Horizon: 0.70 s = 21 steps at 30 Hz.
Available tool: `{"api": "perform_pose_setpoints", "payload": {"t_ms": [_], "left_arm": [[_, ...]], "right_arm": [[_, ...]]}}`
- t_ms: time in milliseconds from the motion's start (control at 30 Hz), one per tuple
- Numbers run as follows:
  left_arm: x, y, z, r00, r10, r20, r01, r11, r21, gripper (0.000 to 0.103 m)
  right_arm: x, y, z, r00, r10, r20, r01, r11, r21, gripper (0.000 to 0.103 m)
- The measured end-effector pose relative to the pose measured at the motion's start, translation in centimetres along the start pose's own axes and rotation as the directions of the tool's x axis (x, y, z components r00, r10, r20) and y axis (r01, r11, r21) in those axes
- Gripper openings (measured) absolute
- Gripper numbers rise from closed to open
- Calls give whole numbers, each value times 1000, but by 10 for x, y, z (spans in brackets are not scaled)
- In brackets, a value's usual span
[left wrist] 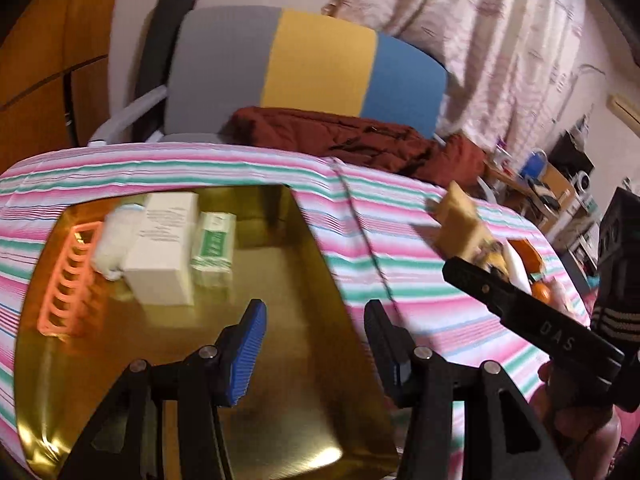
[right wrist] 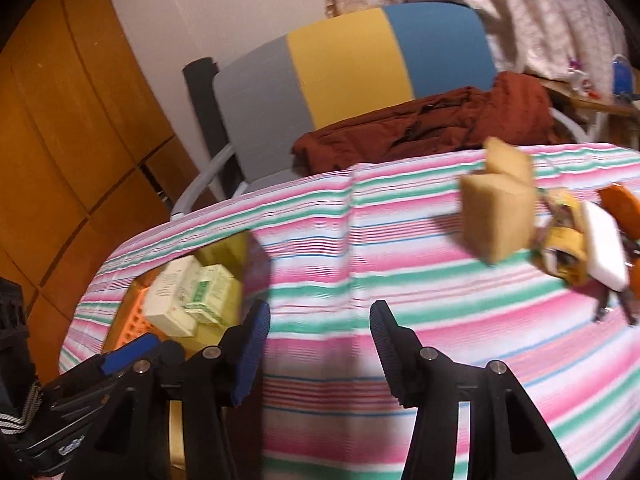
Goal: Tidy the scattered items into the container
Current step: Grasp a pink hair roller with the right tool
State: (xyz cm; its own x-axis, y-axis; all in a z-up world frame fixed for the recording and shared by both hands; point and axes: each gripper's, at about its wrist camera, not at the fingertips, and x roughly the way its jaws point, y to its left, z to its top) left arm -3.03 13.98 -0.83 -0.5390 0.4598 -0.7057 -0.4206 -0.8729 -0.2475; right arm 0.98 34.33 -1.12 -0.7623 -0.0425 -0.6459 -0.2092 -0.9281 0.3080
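Four items already lie in the gold tray (left wrist: 280,340); the left tool (left wrist: 316,344) hangs released above it. Right view: the right tool (right wrist: 320,344), also released and empty, faces the sponge (right wrist: 496,216) and remaining clutter on the counter (right wrist: 400,280). Next, likely reach and clamp the sponge.

Tabletop (left wrist: 400,248) covered in a pink, green and white striped cloth. Behind it, a chair (left wrist: 312,68) with a grey, yellow and blue backrest; a dark red garment (left wrist: 360,140) lies bunched on its seat. Wooden panelling (right wrist: 60,140) at left. Pale patterned curtain (left wrist: 500,40) at right, cluttered shelving (left wrist: 560,184) beyond.
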Motion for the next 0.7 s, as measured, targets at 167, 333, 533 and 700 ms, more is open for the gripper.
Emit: {"api": "perform_pose_setpoints", "payload": {"t_ms": [167,333,533,700], "left_arm": [[3,-44,-15,999,-46,-11,47,995,88,51],[17,-89,-35,993,-95,-64,105,979,175,51],[32,-130,-60,981,-135,-140,169,947,273,51],[37,-142,-72,976,-139,-167,185,933,308,51]], "right_arm": [[-25,-43,-16,994,-104,30,103,994,27,55],[-54,-96,-34,968,-248,43,246,967,60,56],[-94,-168,-46,899,-432,64,423,898,122,66],[-120,-229,-47,793,-608,34,596,787,158,68]]}}
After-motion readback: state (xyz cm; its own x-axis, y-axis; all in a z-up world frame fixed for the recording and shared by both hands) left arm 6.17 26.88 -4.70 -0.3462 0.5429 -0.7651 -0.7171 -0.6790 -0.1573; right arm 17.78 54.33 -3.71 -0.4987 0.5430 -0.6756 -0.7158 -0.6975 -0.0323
